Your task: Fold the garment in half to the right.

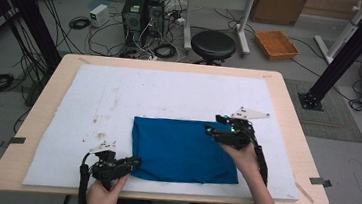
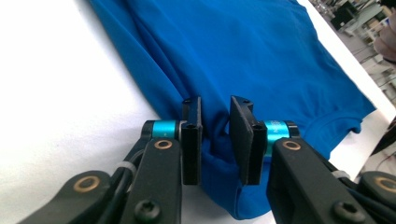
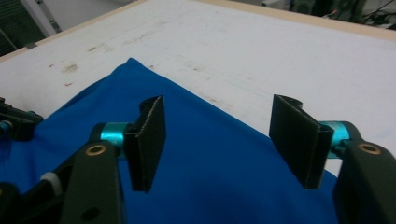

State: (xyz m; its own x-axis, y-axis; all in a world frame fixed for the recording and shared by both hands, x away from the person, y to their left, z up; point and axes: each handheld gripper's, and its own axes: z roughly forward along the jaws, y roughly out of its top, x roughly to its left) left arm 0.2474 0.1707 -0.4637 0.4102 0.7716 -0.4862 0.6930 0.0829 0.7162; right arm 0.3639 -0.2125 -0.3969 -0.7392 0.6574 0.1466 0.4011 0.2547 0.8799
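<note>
A blue cloth (image 1: 179, 152), folded into a rectangle, lies on the white mat near the table's front edge. My left gripper (image 1: 137, 163) is at its front left corner. In the left gripper view the jaws (image 2: 215, 140) stand close together, with a raised fold of the blue cloth (image 2: 261, 60) pinched between the pads. My right gripper (image 1: 211, 130) hovers over the cloth's far right part. In the right gripper view its jaws (image 3: 217, 140) stand wide apart above the blue cloth (image 3: 210, 186), with nothing between them. The left gripper (image 3: 14, 123) shows at that view's left edge.
A white mat (image 1: 170, 91) with a few brown stains covers most of the wooden table (image 1: 295, 143). Behind the table stand a black stool (image 1: 213, 45), computer towers (image 1: 142, 13) with cables, and an orange tray (image 1: 276, 44) on the floor.
</note>
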